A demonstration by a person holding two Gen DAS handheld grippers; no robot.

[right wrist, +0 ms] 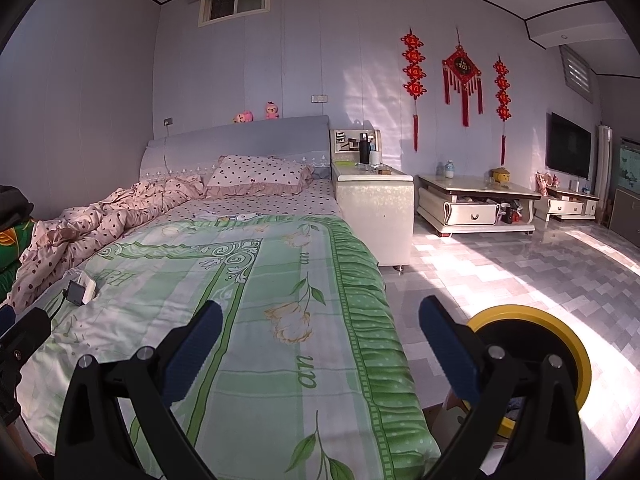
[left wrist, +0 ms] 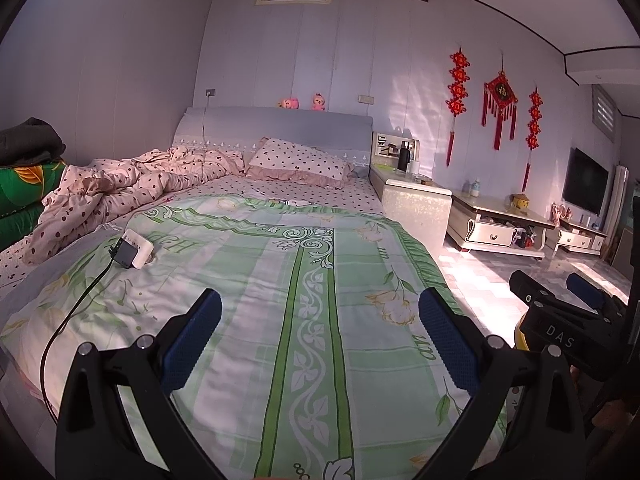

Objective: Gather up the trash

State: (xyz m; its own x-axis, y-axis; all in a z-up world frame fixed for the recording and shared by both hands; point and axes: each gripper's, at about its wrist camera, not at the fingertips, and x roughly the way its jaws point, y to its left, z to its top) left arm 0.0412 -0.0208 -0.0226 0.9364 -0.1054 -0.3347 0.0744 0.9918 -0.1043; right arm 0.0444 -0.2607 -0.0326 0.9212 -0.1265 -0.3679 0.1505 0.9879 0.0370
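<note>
Yellow-rimmed bin (right wrist: 532,356) beside right tongs (right wrist: 320,344)

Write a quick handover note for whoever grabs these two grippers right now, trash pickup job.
Left gripper: open, empty, held over the green quilt.
Right gripper: open, empty, near the bed's edge.
Yellow-rimmed bin: on the floor beside the bed, under the right gripper; contents unclear.
On the quilt: a white box with a black device and cable, likely not trash.
Done: nothing visibly collected.
Left: find the trash; none is clearly in view.

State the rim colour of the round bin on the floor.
Yellow rim, clearest in right wrist view.
</note>
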